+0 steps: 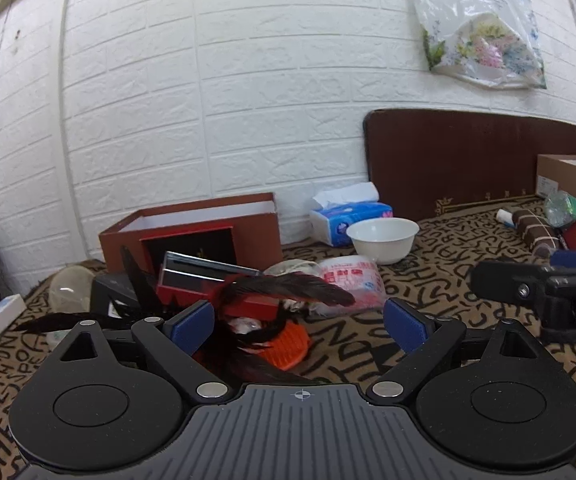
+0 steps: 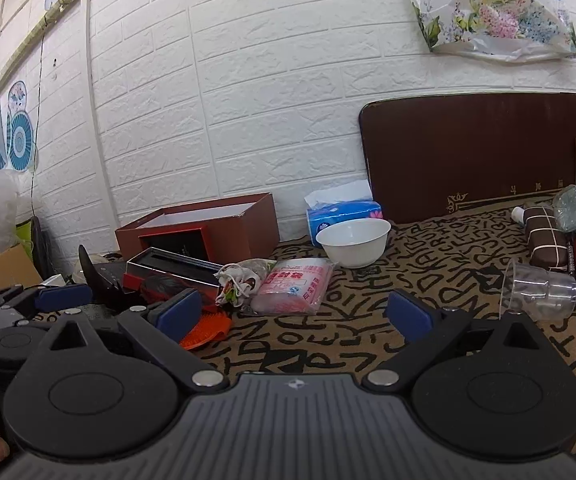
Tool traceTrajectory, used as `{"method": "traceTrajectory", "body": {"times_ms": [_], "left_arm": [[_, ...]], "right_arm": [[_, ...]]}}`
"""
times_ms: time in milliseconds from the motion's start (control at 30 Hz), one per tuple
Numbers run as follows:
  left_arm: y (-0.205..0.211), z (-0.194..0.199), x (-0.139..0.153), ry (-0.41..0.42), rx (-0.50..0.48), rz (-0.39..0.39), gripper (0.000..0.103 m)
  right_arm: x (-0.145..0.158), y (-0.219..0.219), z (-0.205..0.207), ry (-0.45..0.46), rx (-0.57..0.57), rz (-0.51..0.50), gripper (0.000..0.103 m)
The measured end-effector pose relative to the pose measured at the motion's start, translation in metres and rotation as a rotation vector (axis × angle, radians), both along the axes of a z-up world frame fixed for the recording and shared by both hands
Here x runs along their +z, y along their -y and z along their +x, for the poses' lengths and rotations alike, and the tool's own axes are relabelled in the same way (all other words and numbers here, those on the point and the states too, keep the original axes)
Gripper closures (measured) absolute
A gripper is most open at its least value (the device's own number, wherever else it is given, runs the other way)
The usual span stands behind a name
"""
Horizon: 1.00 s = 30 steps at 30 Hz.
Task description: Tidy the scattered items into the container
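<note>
A white brick wall [image 1: 248,100] stands behind the brown container [image 1: 192,232]. Just before it I see black feathers [image 1: 288,286] over an orange brush [image 1: 288,346]. My left gripper [image 1: 298,326] and right gripper [image 2: 294,314] are both spread apart, holding nothing.
</note>
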<state>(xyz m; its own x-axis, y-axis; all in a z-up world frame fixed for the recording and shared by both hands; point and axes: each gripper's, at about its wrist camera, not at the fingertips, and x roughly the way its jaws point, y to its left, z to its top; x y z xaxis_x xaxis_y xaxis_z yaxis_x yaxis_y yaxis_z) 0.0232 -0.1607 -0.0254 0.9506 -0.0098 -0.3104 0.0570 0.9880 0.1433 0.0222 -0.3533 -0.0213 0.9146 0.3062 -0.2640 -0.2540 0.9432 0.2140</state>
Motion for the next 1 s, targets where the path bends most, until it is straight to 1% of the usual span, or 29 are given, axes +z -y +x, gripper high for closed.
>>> {"method": "traceTrajectory", "body": {"times_ms": [67, 133, 400, 500, 533, 600, 1000], "left_arm": [[0.005, -0.001, -0.003, 0.010, -0.007, 0.028, 0.005], [0.006, -0.003, -0.004, 0.021, -0.007, 0.039, 0.005], [0.000, -0.003, -0.004, 0.021, 0.000, 0.019, 0.005], [-0.003, -0.012, 0.002, 0.076, -0.044, -0.028, 0.006], [-0.002, -0.014, 0.003, 0.087, -0.049, -0.026, 0.005], [0.002, -0.014, 0.003, 0.084, -0.047, -0.010, 0.005], [0.009, -0.018, -0.004, 0.069, -0.065, 0.000, 0.005]], "right_arm": [[0.000, 0.000, 0.001, 0.002, 0.001, -0.009, 0.003], [-0.001, 0.001, 0.002, 0.004, -0.002, -0.017, 0.003], [-0.006, 0.001, 0.003, -0.011, 0.003, -0.005, 0.003], [-0.003, 0.009, 0.000, 0.009, -0.007, 0.029, 0.003], [-0.003, 0.012, 0.000, 0.011, -0.008, 0.044, 0.003], [-0.003, 0.014, 0.001, -0.005, -0.020, 0.045, 0.003], [-0.009, 0.015, -0.004, -0.015, -0.018, 0.032, 0.003]]}}
